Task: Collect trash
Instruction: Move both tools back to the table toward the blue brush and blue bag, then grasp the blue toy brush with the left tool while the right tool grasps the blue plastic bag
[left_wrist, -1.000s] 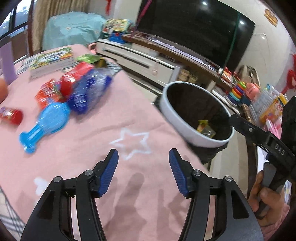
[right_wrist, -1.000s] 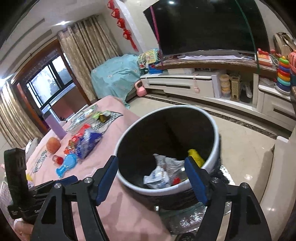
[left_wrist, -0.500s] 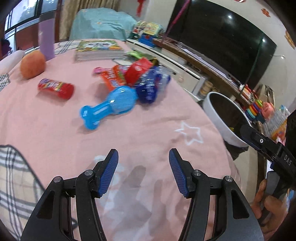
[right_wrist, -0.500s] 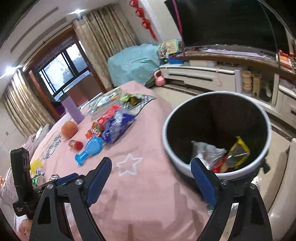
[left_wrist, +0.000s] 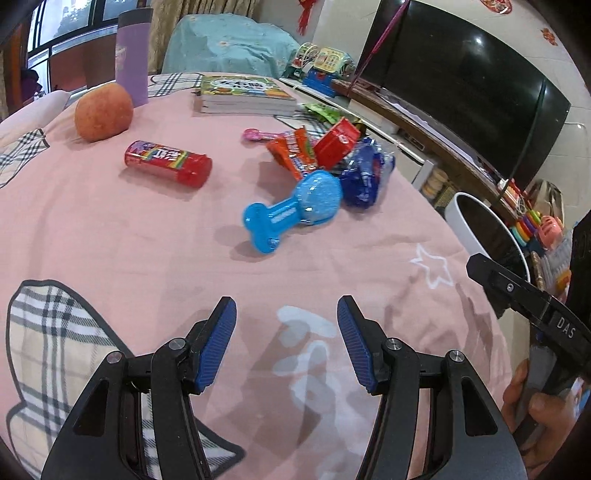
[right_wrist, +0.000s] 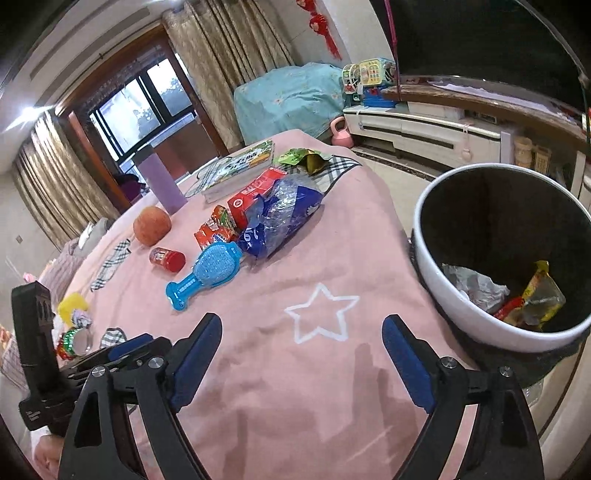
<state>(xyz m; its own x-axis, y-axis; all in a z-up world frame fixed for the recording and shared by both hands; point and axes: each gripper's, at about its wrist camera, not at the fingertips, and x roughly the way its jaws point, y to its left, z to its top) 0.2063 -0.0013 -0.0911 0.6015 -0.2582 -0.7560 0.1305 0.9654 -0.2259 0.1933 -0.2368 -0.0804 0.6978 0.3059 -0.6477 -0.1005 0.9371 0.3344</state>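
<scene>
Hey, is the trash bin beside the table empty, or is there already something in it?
Not empty. The trash bin holds a crumpled silvery wrapper and a yellow wrapper at its bottom; most of its dark interior shows bare.

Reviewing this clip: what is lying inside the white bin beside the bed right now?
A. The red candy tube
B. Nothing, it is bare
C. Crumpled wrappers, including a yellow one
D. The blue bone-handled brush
C: in the right wrist view the white bin holds a crumpled silvery wrapper and a yellow wrapper, while the blue brush and red candy tube lie on the pink bedspread.
</scene>
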